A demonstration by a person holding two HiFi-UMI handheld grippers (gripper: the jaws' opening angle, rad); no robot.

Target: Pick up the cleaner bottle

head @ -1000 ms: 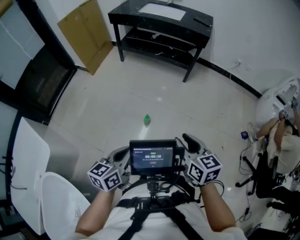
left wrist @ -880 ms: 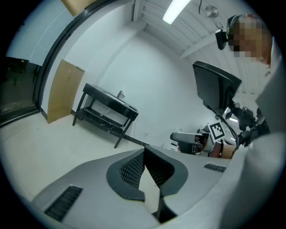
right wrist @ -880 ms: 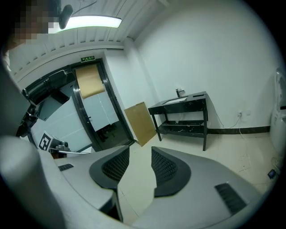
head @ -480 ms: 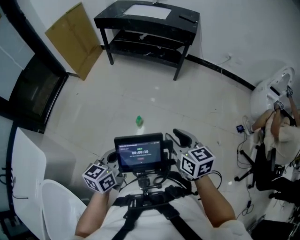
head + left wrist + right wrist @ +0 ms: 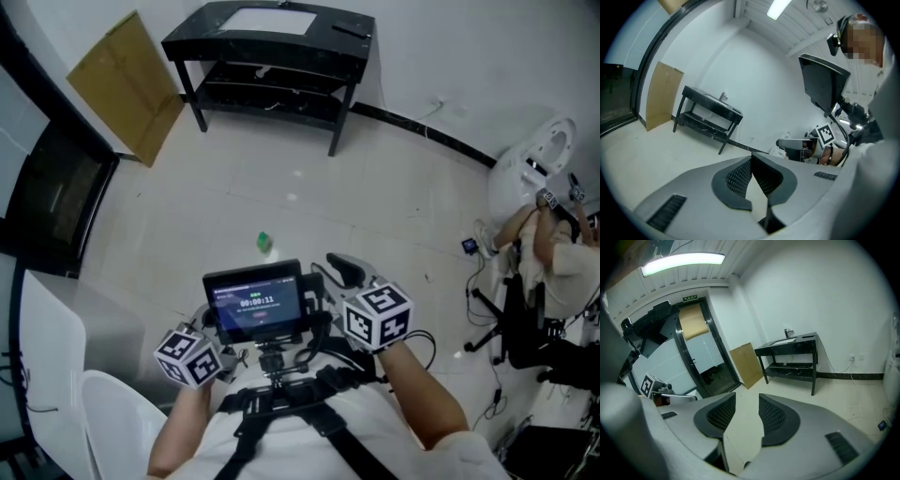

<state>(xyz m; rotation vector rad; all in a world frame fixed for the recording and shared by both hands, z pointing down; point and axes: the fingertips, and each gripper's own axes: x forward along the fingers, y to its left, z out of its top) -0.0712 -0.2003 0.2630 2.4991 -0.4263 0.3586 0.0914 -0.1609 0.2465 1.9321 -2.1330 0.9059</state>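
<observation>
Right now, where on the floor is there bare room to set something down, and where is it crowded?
Bare floor runs wide between the black table, the cardboard sheet and the small green bottle. Crowded at the right: an office chair beside a person.

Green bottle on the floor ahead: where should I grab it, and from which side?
The green bottle is too small here to tell neck from body, or upright from lying. It sits alone on the floor, so probably come in low from the near side and close across its middle. The right gripper is open.
</observation>
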